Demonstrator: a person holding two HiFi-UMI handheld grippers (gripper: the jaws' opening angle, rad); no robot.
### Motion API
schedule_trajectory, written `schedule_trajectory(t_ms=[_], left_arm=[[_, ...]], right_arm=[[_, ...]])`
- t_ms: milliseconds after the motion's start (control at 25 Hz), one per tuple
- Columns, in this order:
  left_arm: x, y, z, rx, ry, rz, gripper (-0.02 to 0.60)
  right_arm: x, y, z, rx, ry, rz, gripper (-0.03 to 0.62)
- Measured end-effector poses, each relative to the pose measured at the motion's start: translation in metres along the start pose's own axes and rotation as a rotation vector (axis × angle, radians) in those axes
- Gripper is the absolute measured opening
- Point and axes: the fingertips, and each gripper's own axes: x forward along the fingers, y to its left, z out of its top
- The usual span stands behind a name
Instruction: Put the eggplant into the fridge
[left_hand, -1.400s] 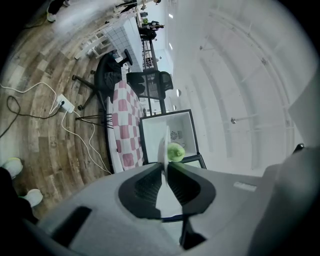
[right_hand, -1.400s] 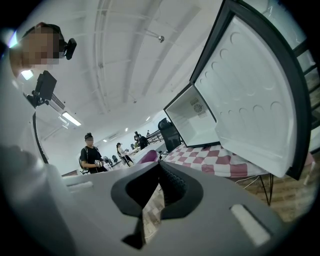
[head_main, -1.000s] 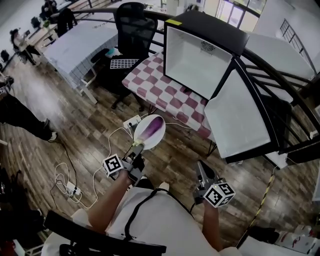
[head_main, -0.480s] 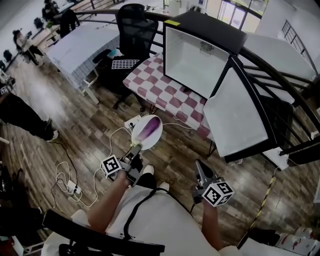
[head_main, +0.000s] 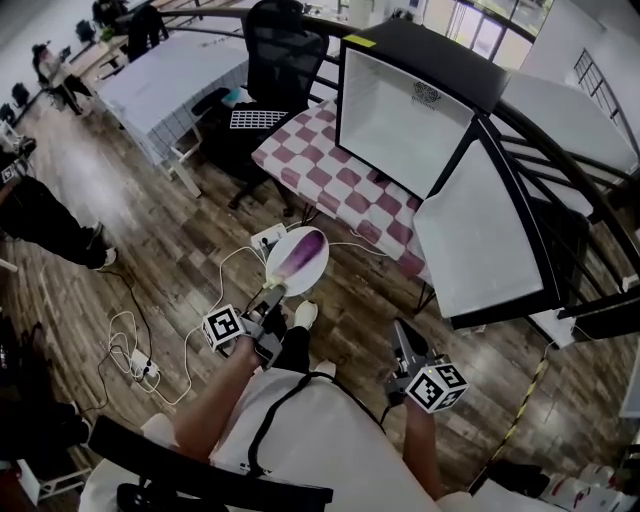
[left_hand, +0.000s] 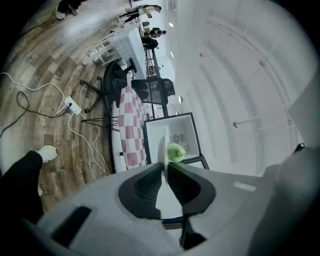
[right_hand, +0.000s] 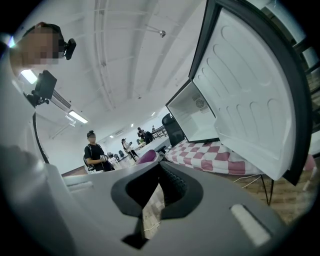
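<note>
Two grippers showing low in head view. Left gripper (head_main: 272, 296) fingers (left_hand: 186, 186) clamping rim of white plate (head_main: 318, 272), nearly together on its thin edge. Eggplant (head_main: 300, 256) lying on plate, above wooden floor (head_main: 180, 250), well short of fridge (head_main: 400, 125). Right gripper (head_main: 404, 338) fingers (right_hand: 172, 182) pressing together, gripping nothing. Fridge standing open on checkered table (head_main: 330, 180), door (head_main: 480, 235) hanging wide at right.

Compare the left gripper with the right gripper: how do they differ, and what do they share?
The left gripper is clamped on the rim of a white plate carrying the eggplant; the right gripper holds nothing, its jaws together. The left is rolled onto its side, so that its view shows the room sideways; the right is upright. Each bears a marker cube.
</note>
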Motion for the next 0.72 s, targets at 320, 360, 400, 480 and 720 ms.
schedule_trajectory(t_ms=[320,360,400,480,720], left_arm=[[0.017,-0.001,0.008,-0.008,0.014,-0.019,0.041],[0.021,-0.002,0.008,-0.013,0.019,-0.022,0.04],[0.024,-0.002,0.008,-0.017,0.024,-0.024,0.04],[0.032,-0.002,0.01,-0.019,0.034,-0.024,0.041],[0.055,0.004,0.023,-0.021,0.05,-0.019,0.041]], right_arm=[[0.015,0.003,0.008,-0.004,0.0,0.002,0.006],[0.016,0.002,0.009,-0.003,0.0,-0.001,0.006],[0.016,0.001,0.01,-0.003,-0.001,-0.004,0.006],[0.019,-0.002,0.011,0.001,-0.003,-0.012,0.006],[0.036,-0.014,0.016,0.008,0.0,-0.031,0.006]])
